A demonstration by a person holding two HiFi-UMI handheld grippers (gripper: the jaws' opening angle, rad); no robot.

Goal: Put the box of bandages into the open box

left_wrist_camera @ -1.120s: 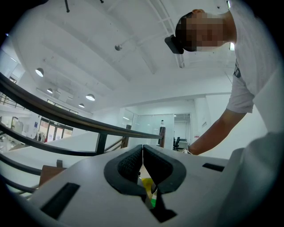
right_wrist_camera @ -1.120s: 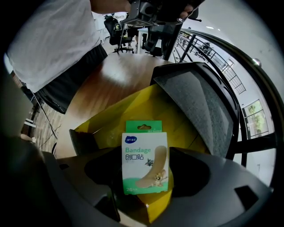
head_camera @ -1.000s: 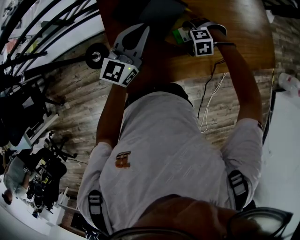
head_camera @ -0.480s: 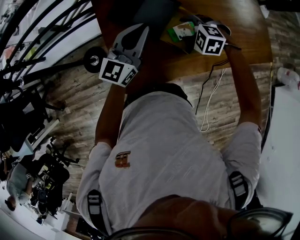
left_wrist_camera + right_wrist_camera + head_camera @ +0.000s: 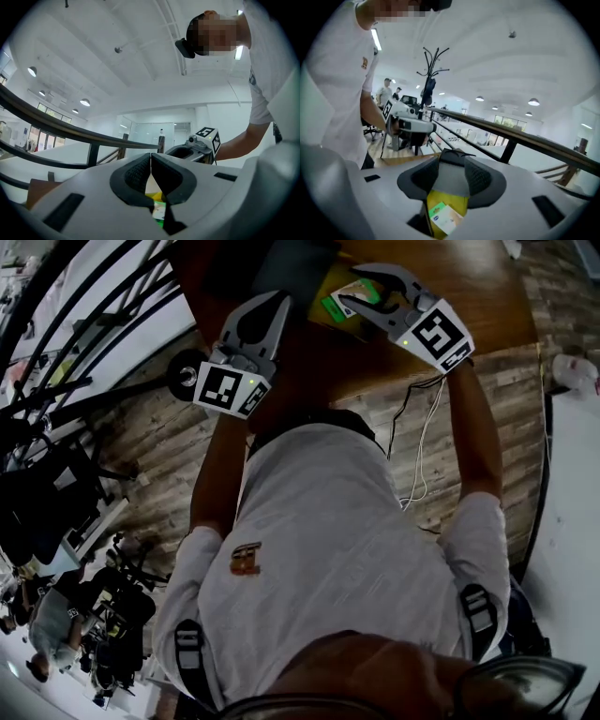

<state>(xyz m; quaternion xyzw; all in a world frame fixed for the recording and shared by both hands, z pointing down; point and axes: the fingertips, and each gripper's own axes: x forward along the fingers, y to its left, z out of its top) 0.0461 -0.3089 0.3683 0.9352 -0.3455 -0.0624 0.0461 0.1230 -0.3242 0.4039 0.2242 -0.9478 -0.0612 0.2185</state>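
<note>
Box of bandages (image 5: pixel 443 216) on yellow sheet (image 5: pixel 449 199) between closing jaws of right gripper (image 5: pixel 451 172), dark open box (image 5: pixel 292 266) just ahead, left gripper (image 5: pixel 151 161) pinched closed, empty, alongside.

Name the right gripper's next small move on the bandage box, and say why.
Probably finish closing until the pads pinch the box of bandages, and only then lift. The right gripper's jaws are closing with the box between them, low near their base, on a yellow surface. The pads do not seem to press it yet, so lifting now would likely leave it behind.
</note>
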